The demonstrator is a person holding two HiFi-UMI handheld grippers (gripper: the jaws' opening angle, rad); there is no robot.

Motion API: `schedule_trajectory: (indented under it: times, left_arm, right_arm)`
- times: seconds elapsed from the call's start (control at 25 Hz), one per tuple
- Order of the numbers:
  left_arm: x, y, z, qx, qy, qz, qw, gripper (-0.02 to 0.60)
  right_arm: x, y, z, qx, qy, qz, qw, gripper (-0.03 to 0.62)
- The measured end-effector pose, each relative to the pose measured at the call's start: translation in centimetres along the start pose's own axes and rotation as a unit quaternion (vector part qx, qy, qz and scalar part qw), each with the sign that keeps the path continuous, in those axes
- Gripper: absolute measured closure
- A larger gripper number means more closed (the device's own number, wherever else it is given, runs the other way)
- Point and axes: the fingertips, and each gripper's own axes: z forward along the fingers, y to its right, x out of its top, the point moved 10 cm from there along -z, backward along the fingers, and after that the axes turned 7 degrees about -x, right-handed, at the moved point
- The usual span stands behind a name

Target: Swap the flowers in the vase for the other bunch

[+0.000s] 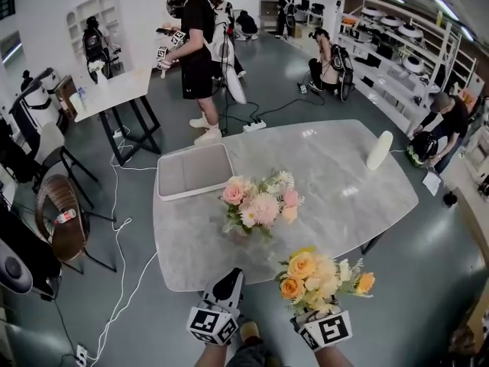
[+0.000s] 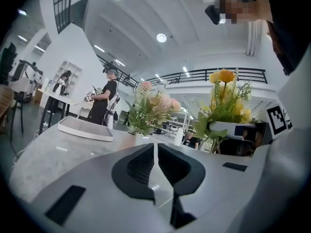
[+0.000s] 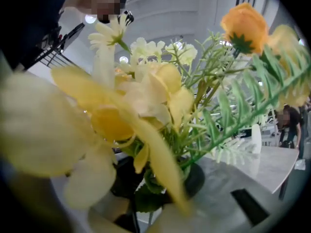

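Yellow-and-orange bunch: upright, long axis vertical, blooms at the top and stems pointing down. This is clear in the left gripper view, where it stands straight beside the pink one. It sits by the near edge of the marble table, apart from the vase and to its right in the head view.

Right gripper: jaws closed most of the way, clamped across the lower stems of this bunch. In the right gripper view the green stems and leaves run down between the dark pads. Petals fill most of that picture. The stem ends are not visible.

Pink bunch: upright in the vase near the middle of the table, blooms up. From the head view the vase is almost wholly hidden under the flowers.

Left gripper: jaws fully together with nothing between them, the pads meeting in a thin line. It touches neither bunch. It is at the near table edge, to the left of the right gripper, aimed across the tabletop towards the vase.

Also on the table are a shallow white tray at the far left and a white upright cylinder at the far right.
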Motion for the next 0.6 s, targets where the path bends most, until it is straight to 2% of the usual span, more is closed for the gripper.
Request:
schedule_trajectory:
  times: [0.16,0.24,0.28,0.4,0.6]
  left_arm:
    - [0.6,-1.8,1.8,0.033,0.012,0.027,0.999,0.563]
    - [0.7,-2.5,2.6,0.053,0.016,0.037,0.9978,0.556]
    - [0.7,-2.8,3.1,0.061,0.017,0.042,0.9971,0.534]
    - [0.4,-3.8,4.3,0.079,0.013,0.051,0.9955,0.387]
    - [0.1,-5.5,6.4,0.073,0.007,0.074,0.9945,0.308]
  right_arm:
    - [-0.3,-1.9,2.1,-0.089,0.008,-0.047,0.995,0.513]
    - [-0.5,-2.7,3.1,-0.115,0.01,-0.062,0.991,0.513]
    - [-0.5,-2.9,3.5,-0.124,0.012,-0.065,0.99,0.513]
    - [-0.5,-3.1,4.2,-0.147,0.014,-0.067,0.987,0.513]
    - [-0.8,-2.9,5.3,-0.172,0.009,-0.068,0.983,0.513]
